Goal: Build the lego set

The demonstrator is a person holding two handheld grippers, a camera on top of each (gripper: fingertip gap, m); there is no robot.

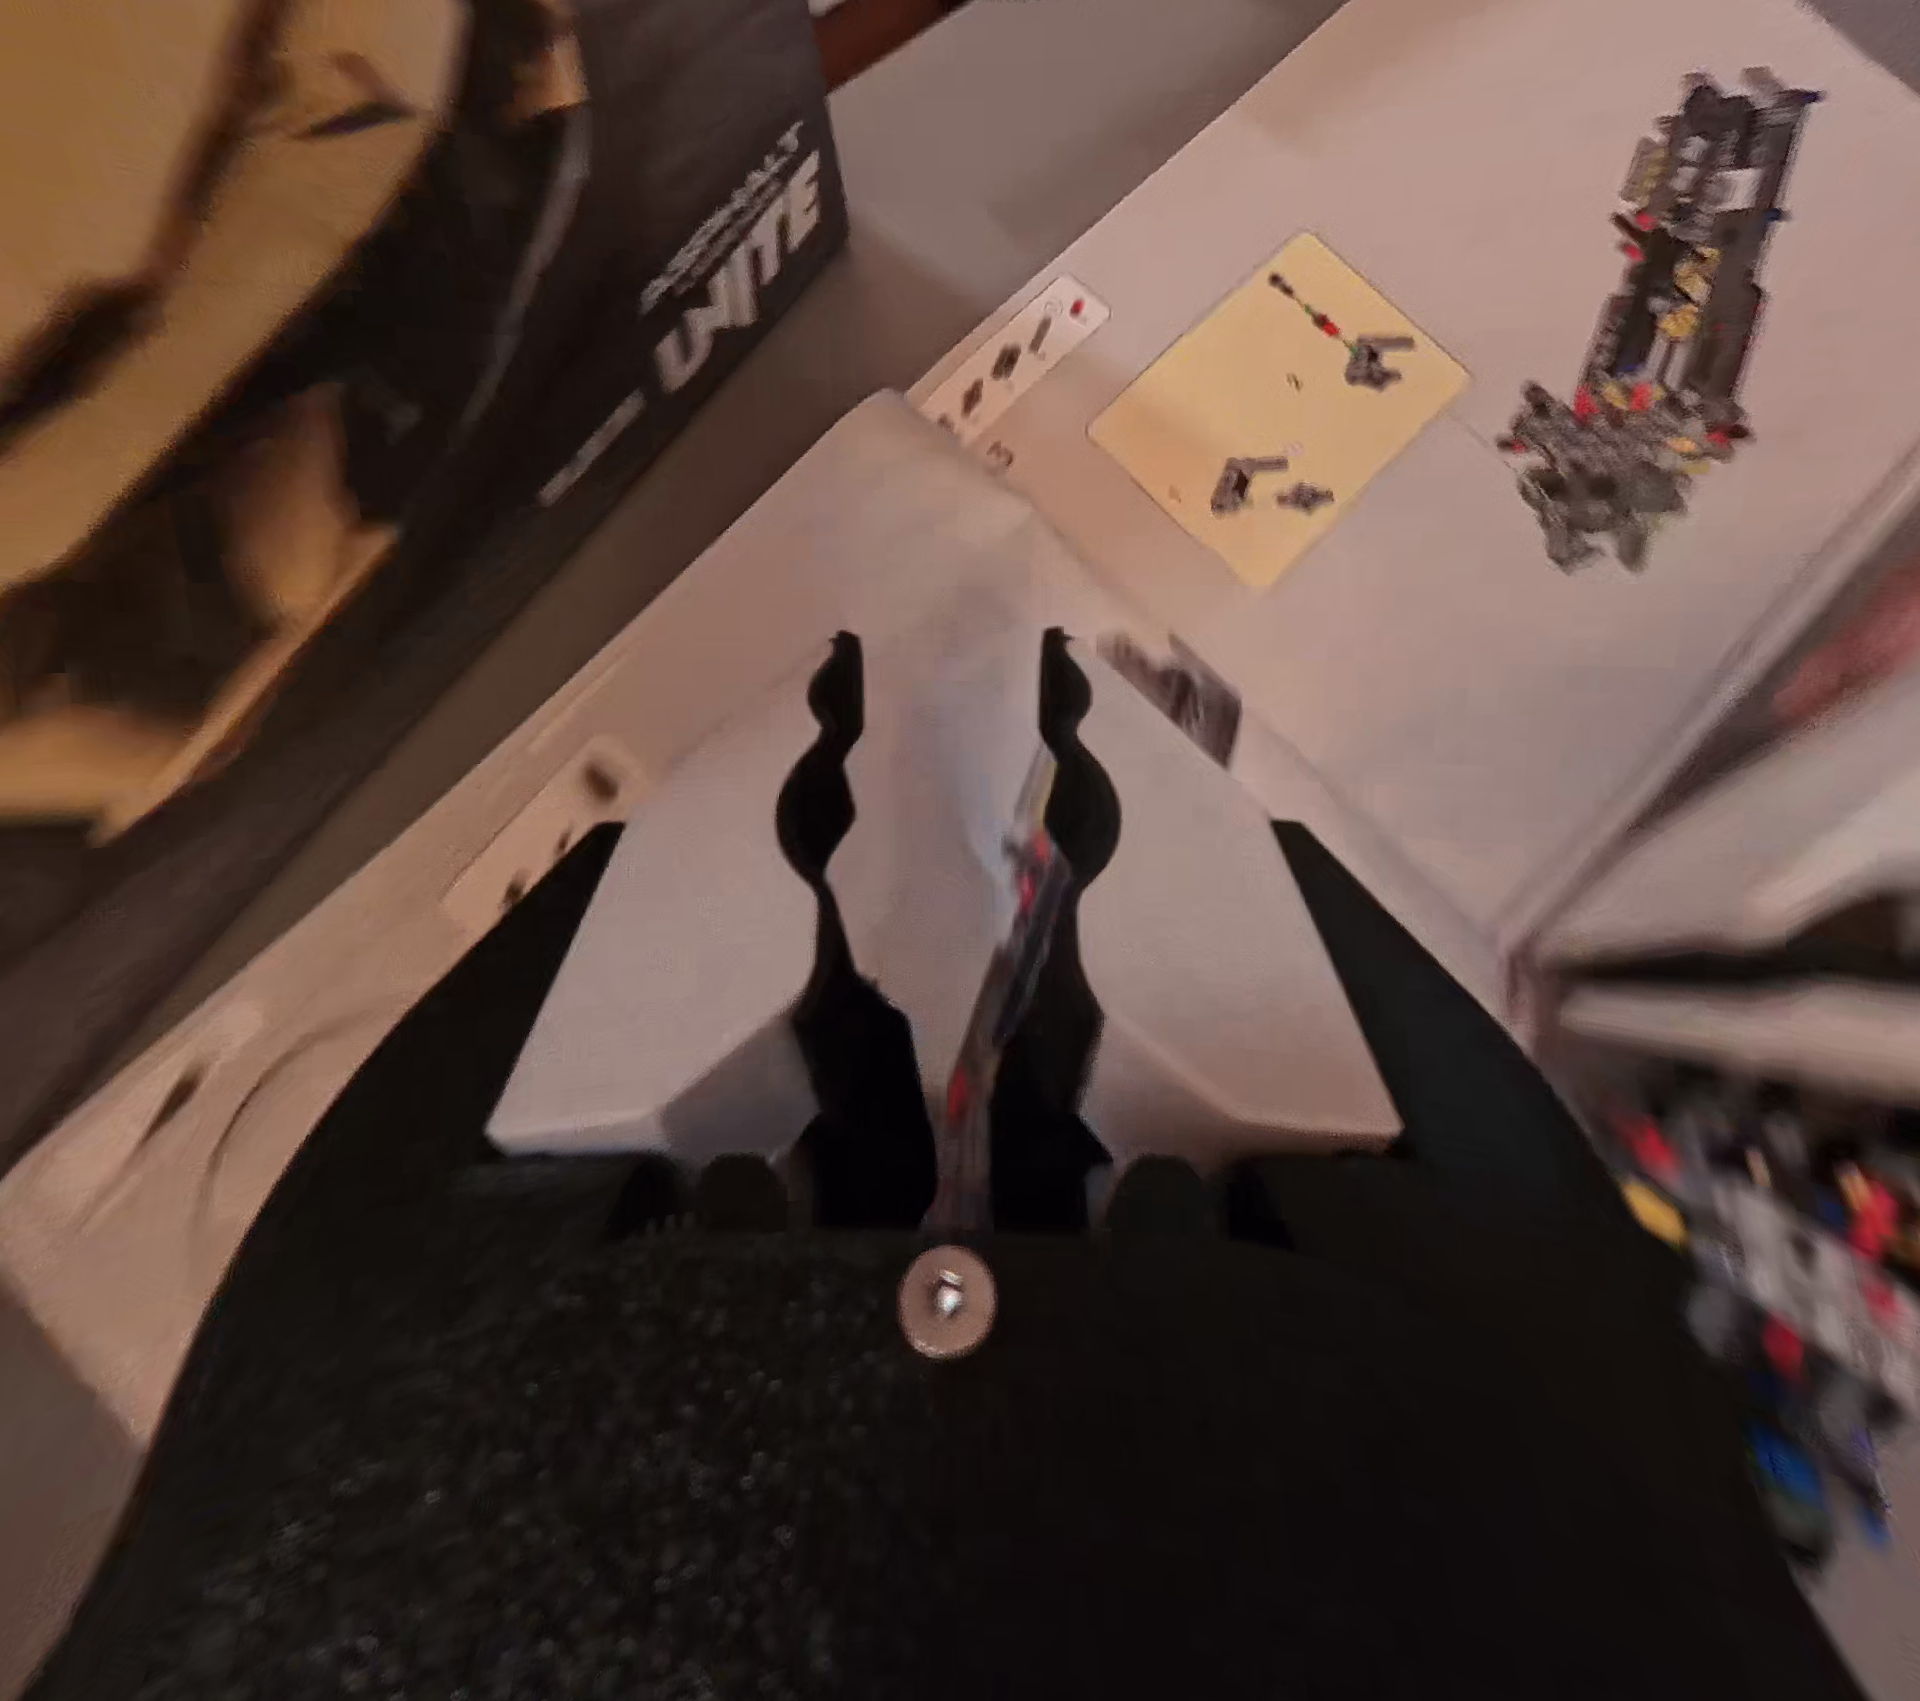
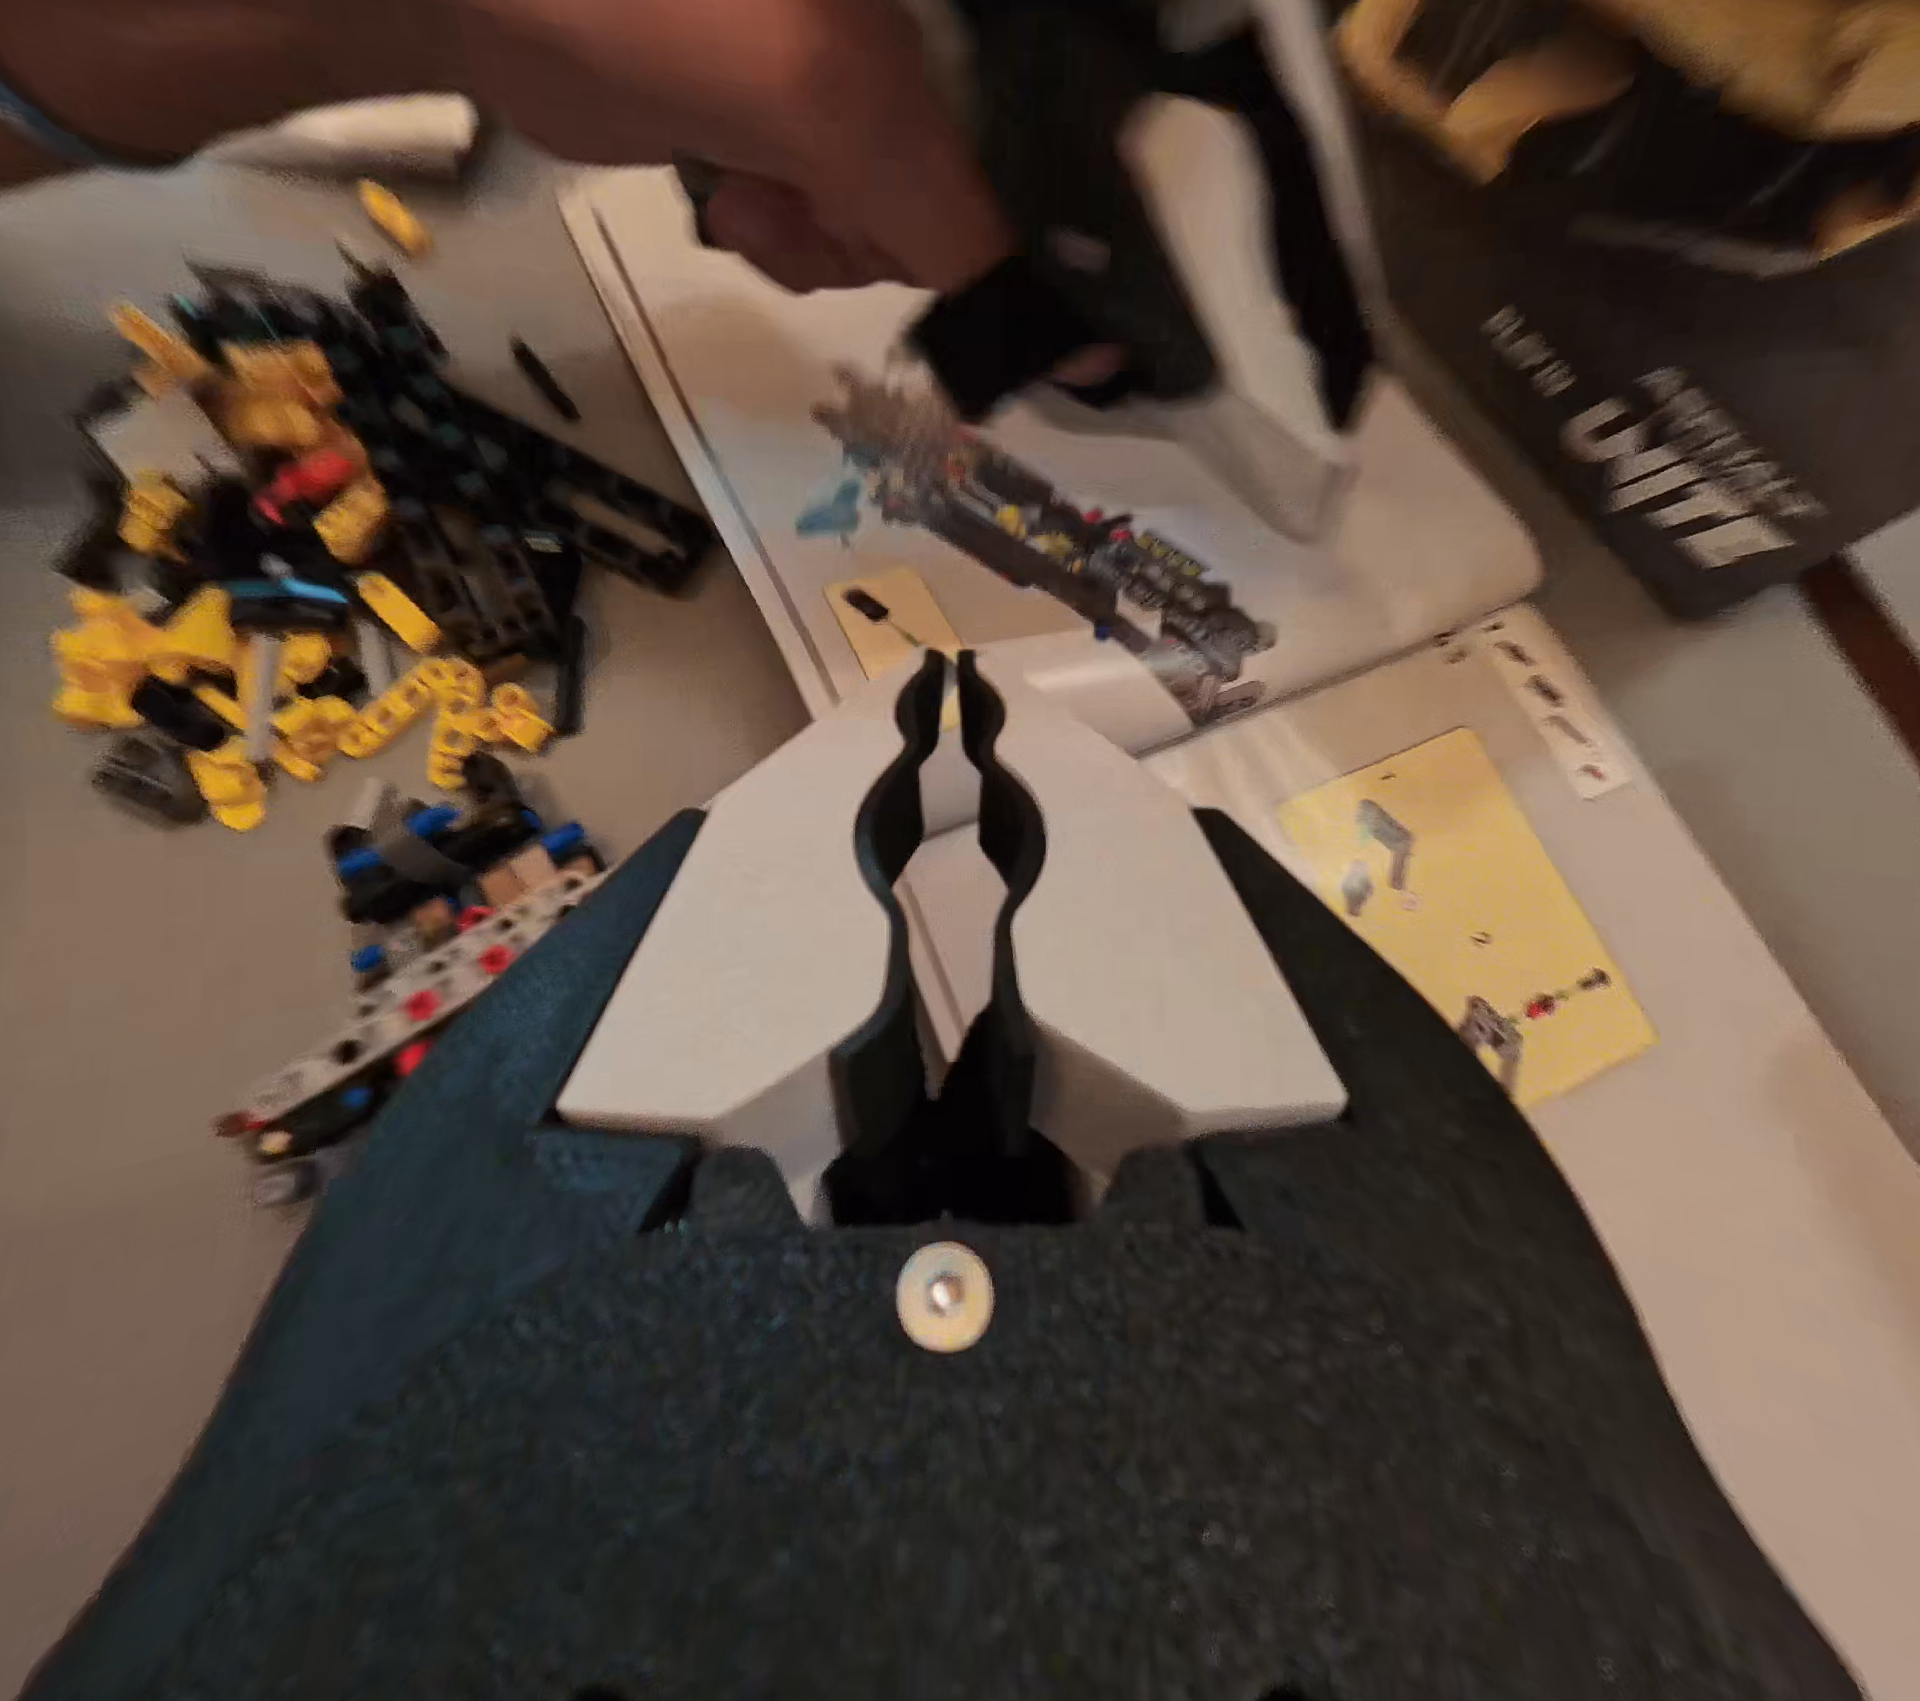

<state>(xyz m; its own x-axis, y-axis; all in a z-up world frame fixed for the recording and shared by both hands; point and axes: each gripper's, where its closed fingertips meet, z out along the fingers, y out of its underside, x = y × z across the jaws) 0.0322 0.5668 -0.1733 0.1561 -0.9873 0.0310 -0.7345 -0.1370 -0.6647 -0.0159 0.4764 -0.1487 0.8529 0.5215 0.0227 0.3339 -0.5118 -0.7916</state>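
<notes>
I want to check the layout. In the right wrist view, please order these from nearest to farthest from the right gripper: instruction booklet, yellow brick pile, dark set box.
1. Instruction booklet, directly under the right gripper tips.
2. Yellow brick pile, left.
3. Dark set box, upper right.

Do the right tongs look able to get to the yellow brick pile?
Probably yes. The right tongs hang over the instruction booklet, and the yellow brick pile lies beside it with nothing between.
</notes>
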